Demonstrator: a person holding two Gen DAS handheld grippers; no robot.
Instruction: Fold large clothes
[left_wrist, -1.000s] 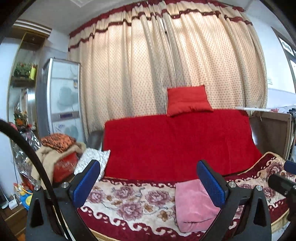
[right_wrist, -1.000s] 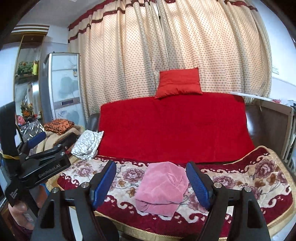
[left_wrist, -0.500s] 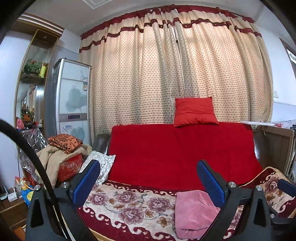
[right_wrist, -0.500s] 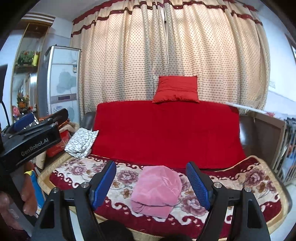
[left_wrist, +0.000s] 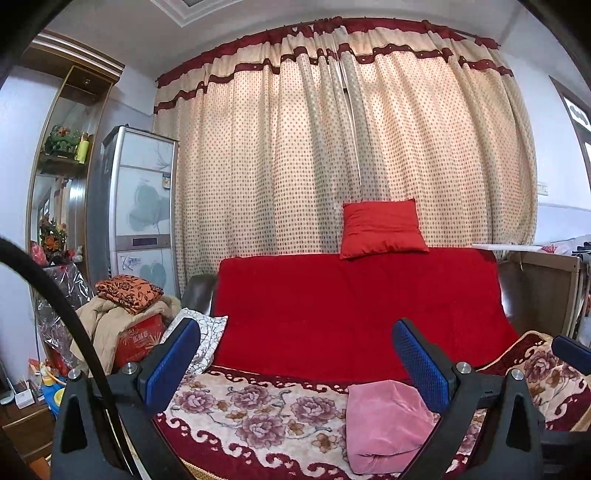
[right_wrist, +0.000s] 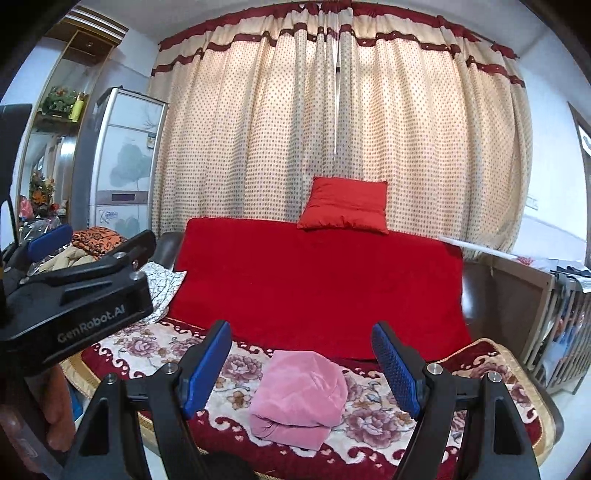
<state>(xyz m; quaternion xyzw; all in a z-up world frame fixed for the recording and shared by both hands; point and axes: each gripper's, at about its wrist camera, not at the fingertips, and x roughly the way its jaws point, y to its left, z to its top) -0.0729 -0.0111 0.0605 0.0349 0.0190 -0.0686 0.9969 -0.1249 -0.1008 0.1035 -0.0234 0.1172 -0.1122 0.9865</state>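
A folded pink garment (right_wrist: 300, 400) is seen lying on the flowered blanket (right_wrist: 147, 350) that's spread over the sofa seat, roughly mid-seat in the right wrist view and toward the lower right in the left wrist view (left_wrist: 388, 424). It's bundled up w/ the thick folded edge facing the cameras.

Right gripper (right_wrist: 301, 365): jaws are spread wide, nothing held between the 2 blue pads (right_wrist: 208, 365), and it's kept in the air in front of the garment, well apart from it. Left gripper (left_wrist: 295, 365): also spread wide, nothing gripped, pointed about level at the sofa back. It can be spotted at the left edge of the right wrist view too (right_wrist: 85, 236), w/ part of a hand (right_wrist: 55, 410) seen under it.

Behind all that: a red throw (right_wrist: 317, 288) draped over the sofa back, 1 red cushion (right_wrist: 345, 205) propped on top, dotted curtains (right_wrist: 332, 122) across the whole wall. A fridge (left_wrist: 142, 206) and a pile of clothes (left_wrist: 122, 306) are visible off to the left of the sofa.
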